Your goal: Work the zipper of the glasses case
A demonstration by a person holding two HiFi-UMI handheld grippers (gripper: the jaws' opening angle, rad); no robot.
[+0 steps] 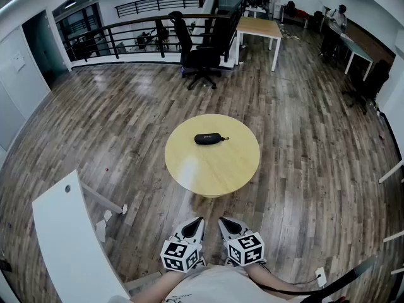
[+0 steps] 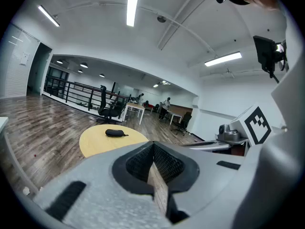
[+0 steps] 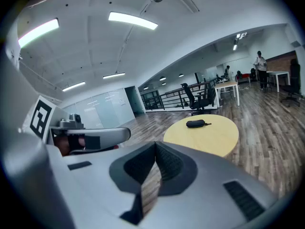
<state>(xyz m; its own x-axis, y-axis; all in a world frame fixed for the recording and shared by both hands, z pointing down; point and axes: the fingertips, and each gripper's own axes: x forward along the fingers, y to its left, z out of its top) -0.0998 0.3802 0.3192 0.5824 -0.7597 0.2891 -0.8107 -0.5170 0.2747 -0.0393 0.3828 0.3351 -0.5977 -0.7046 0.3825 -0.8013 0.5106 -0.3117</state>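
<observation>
On round table [image 1: 214, 169], black glasses case [image 1: 207, 138]

We see a black glasses case [image 1: 208, 138] on the pale yellow counter [image 1: 214, 172], over a grey-brown plank floor [image 1: 113, 125]. Our left tongs [image 1: 197, 221] and right tongs [image 1: 223, 221] are grey, their marker cubes [image 1: 180, 255] checked black-and-white.

Open wooden floor [image 1: 126, 125] lies between the round table [image 1: 218, 169] and the left gripper [image 1: 195, 223] and right gripper [image 1: 226, 223], both low and close to the person's body with nothing ahead of them. The glasses case [image 1: 207, 138] lies alone toward the table's far side, bare top all round it. A white desk [image 1: 66, 245] stands off to the left, clear of the straight path; a black office chair [image 1: 201, 60] stands well beyond the table
</observation>
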